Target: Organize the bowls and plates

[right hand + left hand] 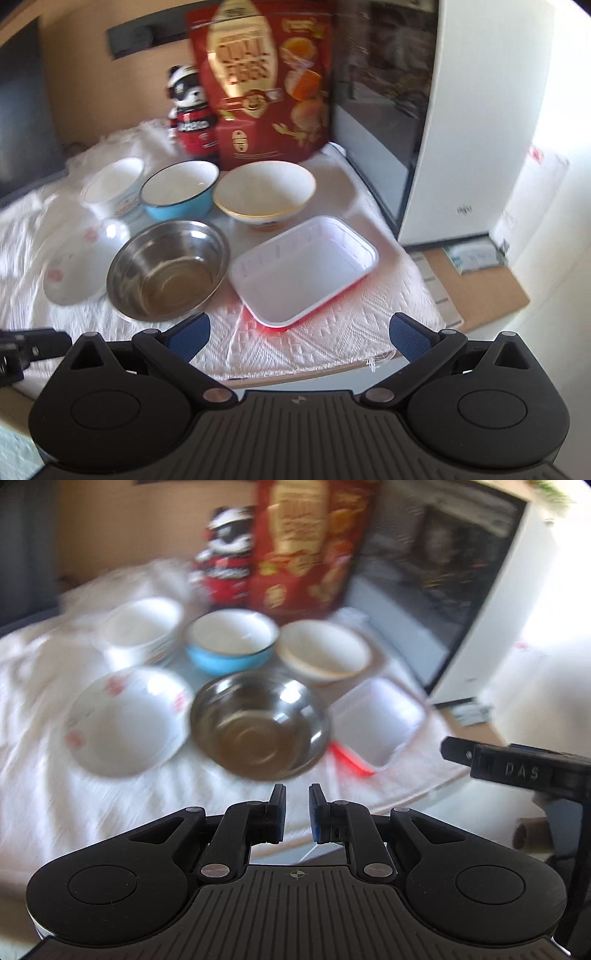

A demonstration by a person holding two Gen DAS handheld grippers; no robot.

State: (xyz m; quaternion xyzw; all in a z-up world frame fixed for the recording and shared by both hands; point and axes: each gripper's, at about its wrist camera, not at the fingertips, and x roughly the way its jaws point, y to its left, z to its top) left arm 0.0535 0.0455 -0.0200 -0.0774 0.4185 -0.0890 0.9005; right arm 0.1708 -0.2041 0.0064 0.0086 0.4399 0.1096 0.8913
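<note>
The steel bowl (168, 269) looks light, stiff and slippery; its thin rim suits pinching. Left gripper (297, 808) nearly closed, empty; right gripper (299, 334) wide open.

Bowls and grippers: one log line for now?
left hand-held gripper: shut, empty | right hand-held gripper: open, empty | steel bowl: untouched

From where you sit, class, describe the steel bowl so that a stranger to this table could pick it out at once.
Find the white cloth in front of the big red bag. In the front row of dishes on it, the steel bowl sits in the middle, between a white plate and a rectangular white tray. It is the only shiny metal dish; the others are white or blue.
</note>
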